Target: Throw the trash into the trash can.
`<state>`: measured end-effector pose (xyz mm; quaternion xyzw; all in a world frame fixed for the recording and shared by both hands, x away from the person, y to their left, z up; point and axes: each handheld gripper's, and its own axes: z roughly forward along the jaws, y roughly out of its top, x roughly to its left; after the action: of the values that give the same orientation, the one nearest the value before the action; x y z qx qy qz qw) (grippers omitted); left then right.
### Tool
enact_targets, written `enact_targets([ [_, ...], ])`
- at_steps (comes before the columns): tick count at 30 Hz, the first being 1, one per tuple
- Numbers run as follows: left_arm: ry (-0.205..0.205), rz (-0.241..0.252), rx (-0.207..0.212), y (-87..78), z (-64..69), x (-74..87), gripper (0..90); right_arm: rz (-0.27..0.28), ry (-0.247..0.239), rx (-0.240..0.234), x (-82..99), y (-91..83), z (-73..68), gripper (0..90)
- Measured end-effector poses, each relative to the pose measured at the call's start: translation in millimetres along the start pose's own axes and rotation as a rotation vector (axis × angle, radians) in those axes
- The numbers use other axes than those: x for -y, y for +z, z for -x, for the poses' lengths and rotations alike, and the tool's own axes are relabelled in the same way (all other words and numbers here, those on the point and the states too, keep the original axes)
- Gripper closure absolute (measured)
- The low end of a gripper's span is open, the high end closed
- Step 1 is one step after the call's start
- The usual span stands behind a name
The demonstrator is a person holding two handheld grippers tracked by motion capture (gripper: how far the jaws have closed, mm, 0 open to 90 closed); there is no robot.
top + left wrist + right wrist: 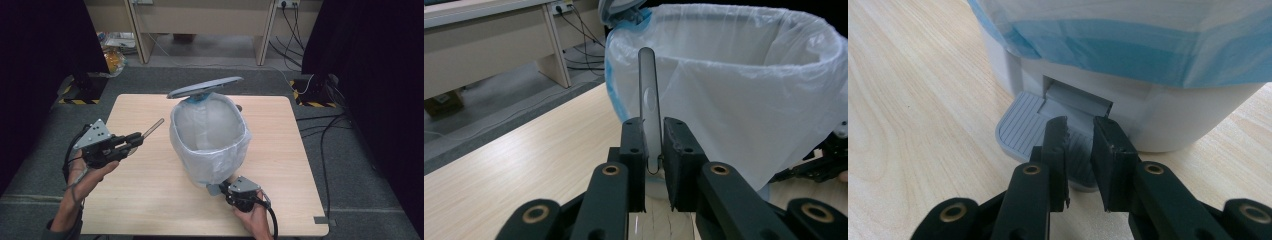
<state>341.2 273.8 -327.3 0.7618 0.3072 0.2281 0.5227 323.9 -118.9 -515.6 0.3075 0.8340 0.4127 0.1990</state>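
Setting: wooden worktop (pixel 150 200) with a pedal bin (pixel 210 145) standing near its middle; floor, cables and a desk beyond.
Bin: white body, lined with a thin translucent bag (pixel 744 95) folded over the rim, blue band showing under the fold. Lid (pixel 205 87) is raised at the far side, tilted up and open.
Pedal: grey ribbed pedal (pixel 1023 125) sticks out of a slot at the bin's base, on the person's side.
Right gripper: right gripper (pixel 231 191) is low on the worktop at the bin's foot, resting on the pedal. Its fingers are nearly together with a narrow gap, grasping nothing; they lie over the pedal, apparently pressing it down.
Left gripper: left gripper (pixel 131 141) is held above the worktop, left of the bin and apart from it. Its fingers are clenched on the lower end of a slim clear tube (pixel 649 105).
Tube: points up and away from the fingers toward the bin's rim; not yet over the opening.
Step in hand: judged to be lid held open by the pedal while the tube is brought for disposal.
Next move calls for: carrying the tube rightward over the rim, keeping pressure on the pedal, then letting go above the bag.
Watch: lid drops if the pedal slips.
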Motion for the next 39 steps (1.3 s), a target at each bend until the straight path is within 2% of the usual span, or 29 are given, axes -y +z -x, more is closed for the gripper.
enact_targets([
  [9, 0.015, 0.028, 0.056, 8.7, 8.9, -17.7, 79.5, 0.0, -0.001, 0.001, 0.0, 0.0, -0.3, 76.3],
  [20, 0.064, 0.03, 0.098, 28.9, 21.3, -44.6, 79.5, 0.0, -0.001, 0.002, 0.0, 0.0, -0.5, 76.3],
  [29, 0.044, 0.047, 0.14, 50.0, 25.4, -55.6, 79.5, 0.001, -0.004, 0.001, 0.0, 0.0, -0.4, 76.3],
  [39, 0.046, 0.04, 0.164, 69.5, 29.8, -67.1, 79.5, 0.001, -0.002, 0.001, 0.0, -0.1, -0.5, 76.3],
])
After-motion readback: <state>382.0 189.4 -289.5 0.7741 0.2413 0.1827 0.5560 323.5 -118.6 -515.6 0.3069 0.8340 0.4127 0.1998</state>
